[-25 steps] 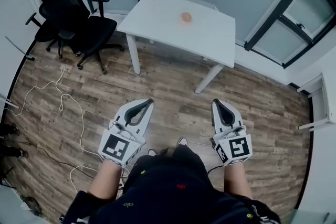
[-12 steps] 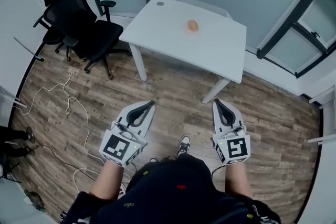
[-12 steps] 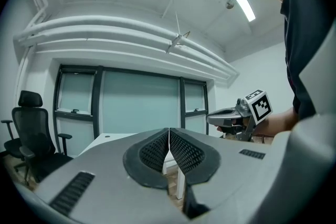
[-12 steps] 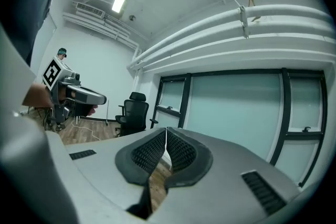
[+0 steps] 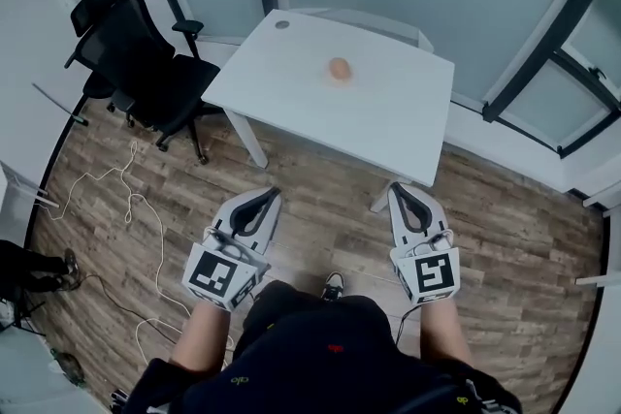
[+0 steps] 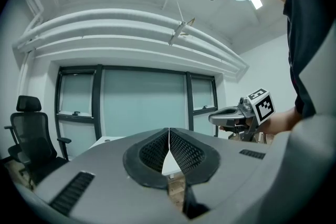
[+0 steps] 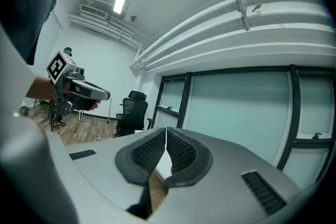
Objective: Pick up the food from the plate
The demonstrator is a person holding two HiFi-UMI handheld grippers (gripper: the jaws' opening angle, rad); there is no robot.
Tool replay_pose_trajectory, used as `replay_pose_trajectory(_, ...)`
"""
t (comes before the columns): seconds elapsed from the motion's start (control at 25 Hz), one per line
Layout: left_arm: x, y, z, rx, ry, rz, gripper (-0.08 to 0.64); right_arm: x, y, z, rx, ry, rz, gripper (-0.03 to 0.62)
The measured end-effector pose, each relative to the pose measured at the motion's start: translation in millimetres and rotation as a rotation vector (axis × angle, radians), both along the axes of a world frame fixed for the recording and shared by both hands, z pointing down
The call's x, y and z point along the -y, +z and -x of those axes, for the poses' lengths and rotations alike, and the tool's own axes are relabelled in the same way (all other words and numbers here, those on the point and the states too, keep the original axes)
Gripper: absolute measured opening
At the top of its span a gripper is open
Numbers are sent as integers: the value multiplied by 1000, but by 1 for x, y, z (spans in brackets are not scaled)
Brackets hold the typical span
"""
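A small orange-brown piece of food (image 5: pixel 339 68) lies on a white table (image 5: pixel 291 87) across the room; I cannot make out a plate under it. My left gripper (image 5: pixel 270 194) is held low over the wooden floor, short of the table's near edge, its jaws shut and empty. My right gripper (image 5: pixel 397 189) is level with it to the right, also shut with nothing held. In the left gripper view the jaws (image 6: pixel 168 131) meet at the tips with the table beyond. The right gripper view shows its jaws (image 7: pixel 166 130) touching too.
Black office chairs (image 5: pixel 146 63) stand left of the table. White cables (image 5: pixel 126 199) trail over the wooden floor at the left. Glass partitions with dark frames (image 5: pixel 543 44) run behind and right of the table. The person's dark clothing (image 5: pixel 330 354) fills the bottom of the head view.
The table and food have come nearer and lower in the head view as the person walks toward them. Both grippers stay shut and held in front.
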State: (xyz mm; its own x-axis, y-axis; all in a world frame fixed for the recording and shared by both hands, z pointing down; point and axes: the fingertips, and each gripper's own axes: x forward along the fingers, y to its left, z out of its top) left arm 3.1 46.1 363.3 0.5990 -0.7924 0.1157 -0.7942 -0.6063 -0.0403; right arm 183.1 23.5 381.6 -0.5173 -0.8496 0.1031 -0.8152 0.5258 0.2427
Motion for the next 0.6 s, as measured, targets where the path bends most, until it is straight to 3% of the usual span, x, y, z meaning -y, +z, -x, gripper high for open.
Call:
replay_pose_trajectory(0.32,49,11,-12,15,-31,26,24,58,13,-11,6,-22,42,25)
replay_pose_trajectory(0.6,113,24,-1,2,-6,33,23,120,23,3,1,-7,44,25)
